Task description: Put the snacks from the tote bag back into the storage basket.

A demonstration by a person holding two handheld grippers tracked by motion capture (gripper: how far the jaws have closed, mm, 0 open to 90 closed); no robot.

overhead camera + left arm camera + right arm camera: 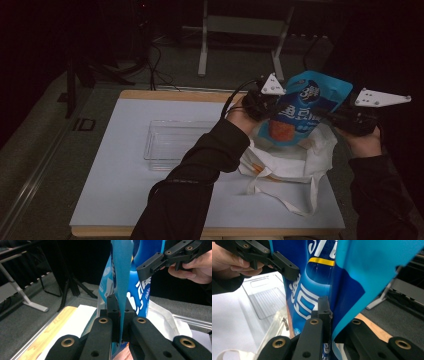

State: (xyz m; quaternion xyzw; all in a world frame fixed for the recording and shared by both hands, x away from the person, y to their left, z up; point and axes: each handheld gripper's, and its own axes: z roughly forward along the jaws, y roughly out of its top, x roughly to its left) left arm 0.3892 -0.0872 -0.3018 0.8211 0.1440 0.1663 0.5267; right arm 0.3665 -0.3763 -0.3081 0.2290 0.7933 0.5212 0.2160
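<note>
A blue snack bag (307,107) with white lettering hangs in the air above a white tote bag (290,165) at the table's right side. My left gripper (276,106) is shut on the bag's left edge, and my right gripper (326,116) is shut on its right edge. In the left gripper view the jaws (120,308) pinch a thin fold of the blue bag (122,270), with the right gripper (150,267) farther off. In the right gripper view the jaws (332,312) clamp the blue bag (312,277); the left gripper (284,267) grips it higher up.
A clear plastic tray (170,142) sits on the white table (125,200) left of the tote bag, and appears as the clear tray (265,297) in the right gripper view. The tote's strap (295,205) trails toward the front edge. A metal stand (202,50) is on the floor behind.
</note>
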